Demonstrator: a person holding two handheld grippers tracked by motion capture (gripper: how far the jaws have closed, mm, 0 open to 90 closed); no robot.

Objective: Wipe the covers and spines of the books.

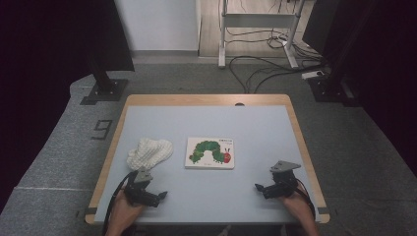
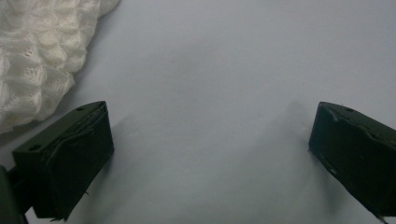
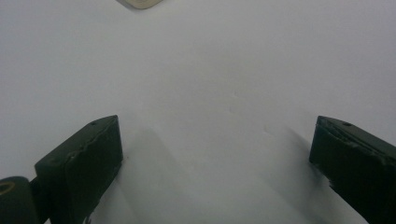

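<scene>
Table [image 1: 255, 123]: pale blue top with a wooden rim, carrying two objects in its middle band; both grippers sit low along the near edge.

Left gripper [image 1: 156, 195]: at about 7 o'clock on the table, held in the person's left hand, tips pointing toward the centre. Jaws stand wide apart with nothing between them; in the left gripper view [image 2: 205, 154] bare table surface shows across the whole gap.

Right gripper [image 1: 260, 188]: at about 5 o'clock, mirror posture, tips pointing inward. Jaws spread wide and empty; the right gripper view [image 3: 215, 163] shows plain tabletop between them.

White knitted cloth [image 1: 150, 151]: bunched in a loose heap at about 9 o'clock, just beyond the left gripper and apart from it. In the left gripper view [image 2: 37, 60] its waffle-textured folds fill the upper left corner, near the left-hand jaw but not touching.

Picture book [image 1: 210, 153]: lies flat and closed at table centre, green caterpillar cover up, just to the 3 o'clock side of the cloth with a clear gap. A pale corner at the top edge of the right gripper view [image 3: 139, 3] is probably this book.

Assessment of placement: both grippers opened and parked clear of the objects reads as a ready stance. The left one is best placed for the cloth, the right one for the book.

Work status: judged not yet begun; neither object is gripped.
</scene>
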